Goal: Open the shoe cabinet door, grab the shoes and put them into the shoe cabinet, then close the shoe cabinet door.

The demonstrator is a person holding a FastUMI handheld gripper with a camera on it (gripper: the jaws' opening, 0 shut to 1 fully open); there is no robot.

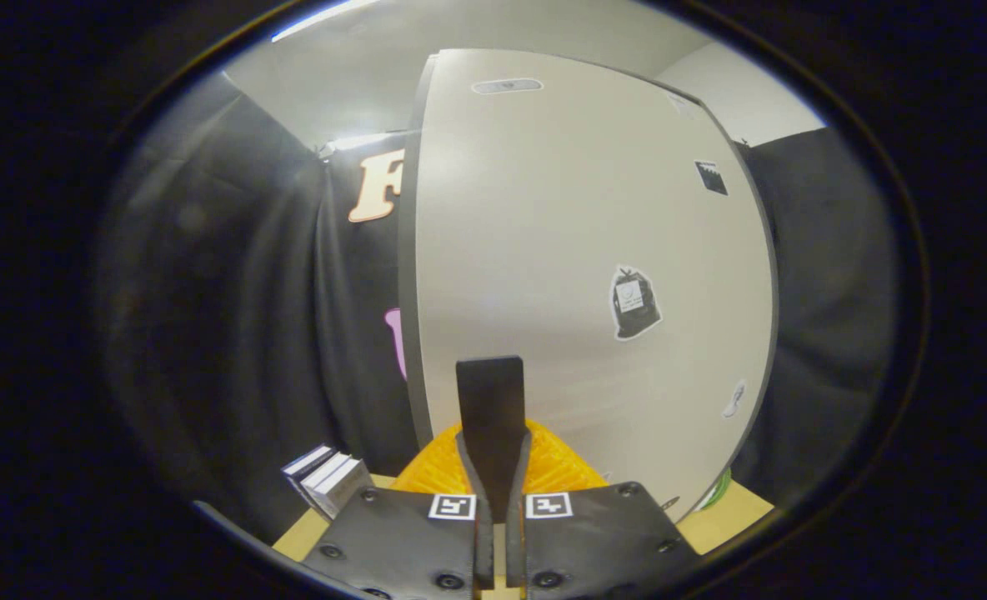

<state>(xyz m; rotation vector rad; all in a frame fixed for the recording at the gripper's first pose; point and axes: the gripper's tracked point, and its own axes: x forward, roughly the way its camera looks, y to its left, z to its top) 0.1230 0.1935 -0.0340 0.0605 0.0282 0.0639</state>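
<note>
We count one shoe cabinet door [577, 250], pale and shut, standing just beyond the gripper [491, 392] and rising well above it. On the door we count four stickers: a dark bag-shaped one [633, 302] at mid-height, a small black square [711, 177] higher up, a pale one [733, 400] low near the right edge, and a faint one near the top corner; any writing on them is too small for us to read. One oval recess [506, 85] sits near the door's top. An orange ribbed thing [556, 467] lies at the door's foot, behind the fingers. Three small boxes [327, 479] stand together on the wooden worktop [731, 510] to the left. We see the gripper clenched, fingers pressed together, grasping nothing.
</note>
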